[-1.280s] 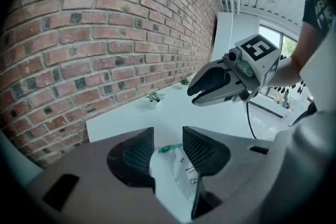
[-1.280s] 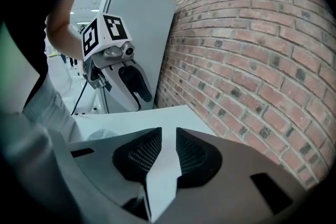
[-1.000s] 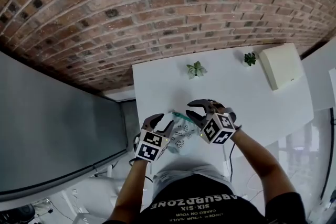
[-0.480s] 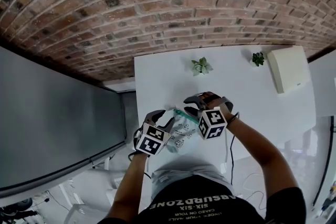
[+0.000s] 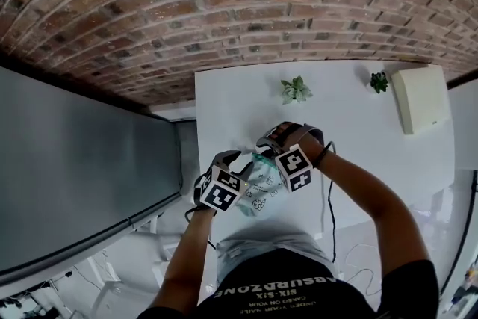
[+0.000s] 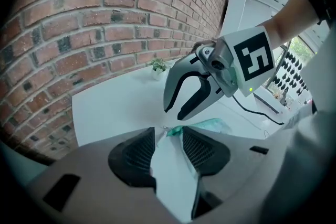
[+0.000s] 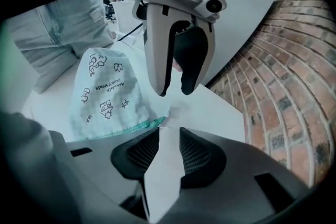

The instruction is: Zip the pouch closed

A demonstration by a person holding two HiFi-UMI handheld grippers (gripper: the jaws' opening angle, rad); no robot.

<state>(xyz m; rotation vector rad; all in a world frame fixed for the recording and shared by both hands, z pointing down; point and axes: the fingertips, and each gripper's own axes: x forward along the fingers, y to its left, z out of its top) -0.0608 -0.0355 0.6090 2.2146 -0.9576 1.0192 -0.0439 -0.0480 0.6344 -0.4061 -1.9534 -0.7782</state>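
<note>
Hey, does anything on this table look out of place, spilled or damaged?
Nothing spilled or broken. Only the pouch looks untidy: it lies slightly rumpled near the table's edge on the person's side. The plants stand upright and the box sits flat.

The head camera looked steeply down from well above onto the white rectangular desk by the red brick wall, with both arms small below. The camera on the left tool sat close behind its dark jaws, facing along the desk toward the wall and the right tool. The right tool's camera faced back at the left tool. All three views shared the pale printed fabric pouch and the desk
</note>
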